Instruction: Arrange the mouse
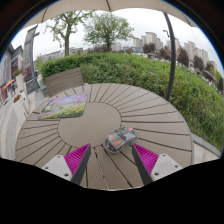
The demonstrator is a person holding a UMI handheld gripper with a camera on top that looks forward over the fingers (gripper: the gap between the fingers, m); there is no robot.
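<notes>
Between the spread fingers point(83, 158) of the gripper point(111, 160), nothing is held; the magenta pads are set wide apart. Just ahead of them, nearer the right finger, the grey mouse point(121, 139) is seen lying on the round slatted table point(100, 118). Farther left, a mat point(64, 106) is laid flat. Beyond, a bench point(64, 79), a hedge point(150, 75) and trees point(106, 27) are seen.

grey mouse point(120, 139) lies on the round slatted table point(100, 115) — between the gripper point(110, 158) fingers.
</notes>
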